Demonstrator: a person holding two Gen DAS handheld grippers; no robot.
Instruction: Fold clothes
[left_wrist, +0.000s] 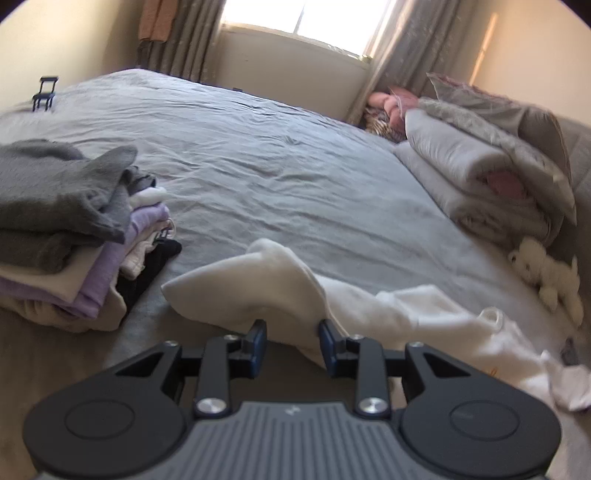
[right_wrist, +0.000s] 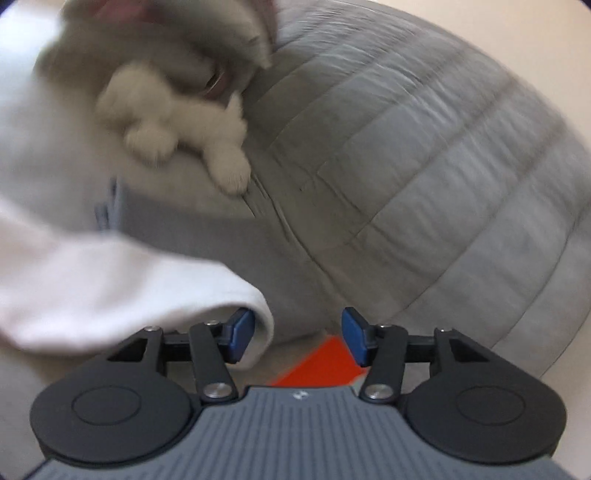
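A white garment (left_wrist: 406, 314) lies crumpled on the grey bed (left_wrist: 277, 155), near its front edge. My left gripper (left_wrist: 291, 341) is shut on a thick fold of it, and that fold stands up like a tent above the fingers. In the right wrist view a sleeve end of the white garment (right_wrist: 110, 288) drapes over the left finger. My right gripper (right_wrist: 297, 336) is open, with nothing pressed between its blue pads. A stack of folded clothes (left_wrist: 55, 221), grey on top with lilac and cream below, sits at the left.
A white plush toy (left_wrist: 546, 277) (right_wrist: 177, 114) lies by rolled grey bedding and pillows (left_wrist: 480, 166) at the right. A quilted grey cover (right_wrist: 424, 166) fills the right wrist view, with an orange patch (right_wrist: 317, 362) below the fingers. A small dark stand (left_wrist: 44, 94) sits far left.
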